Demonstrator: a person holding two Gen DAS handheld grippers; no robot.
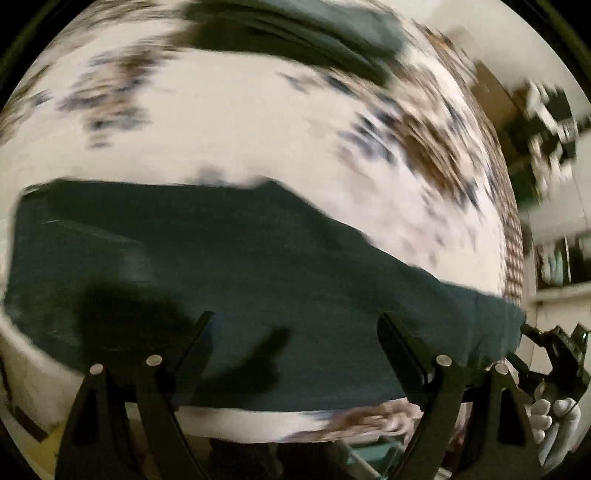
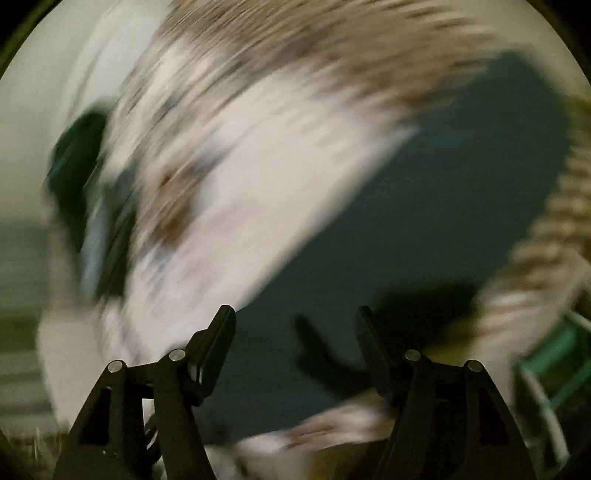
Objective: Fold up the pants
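I am holding both claws wide open, left claw (image 1: 295,321) and right claw (image 2: 295,314), over the dark pants (image 1: 240,266) | next I am grabbing an edge to fold

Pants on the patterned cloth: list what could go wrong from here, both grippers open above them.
1. Both views are motion-blurred, so the left gripper or right gripper may come down off the edge it is after.
2. The dark pants lie flat on the patterned cloth; open fingers could pinch that cloth too.
3. A second dark garment lies beyond and could be mistaken.
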